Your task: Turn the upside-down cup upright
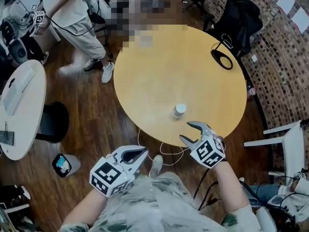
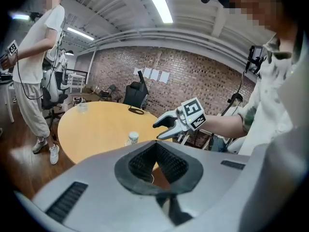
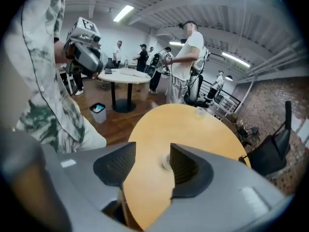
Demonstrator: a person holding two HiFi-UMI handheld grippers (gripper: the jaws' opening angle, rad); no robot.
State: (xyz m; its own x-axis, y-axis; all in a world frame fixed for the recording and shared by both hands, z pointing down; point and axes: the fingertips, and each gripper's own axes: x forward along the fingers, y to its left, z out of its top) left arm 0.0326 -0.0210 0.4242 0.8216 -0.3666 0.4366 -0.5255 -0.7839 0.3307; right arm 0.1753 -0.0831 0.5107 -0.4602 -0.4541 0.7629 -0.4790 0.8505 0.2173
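A small pale cup (image 1: pixel 178 111) stands near the front edge of the round wooden table (image 1: pixel 159 66); whether it is upside down cannot be told at this size. My right gripper (image 1: pixel 186 131) hovers just in front of it, open, with nothing between its fingers. In the right gripper view the cup (image 3: pixel 166 162) shows partly behind the right finger of that gripper (image 3: pixel 152 151). My left gripper (image 1: pixel 143 152) hangs off the table's front edge, close to my body, its tips together and empty. The left gripper view shows its jaws (image 2: pixel 155 145) closed, with the cup (image 2: pixel 133 138) and right gripper (image 2: pixel 158 131) beyond.
A black ring-shaped object (image 1: pixel 221 58) lies at the table's far right, near a black chair (image 1: pixel 241 18). A clear glass (image 2: pixel 82 108) stands at the far side. A person (image 1: pixel 72 13) stands at the back left. A white table (image 1: pixel 19 110) and a bin (image 1: pixel 63 164) are on the left.
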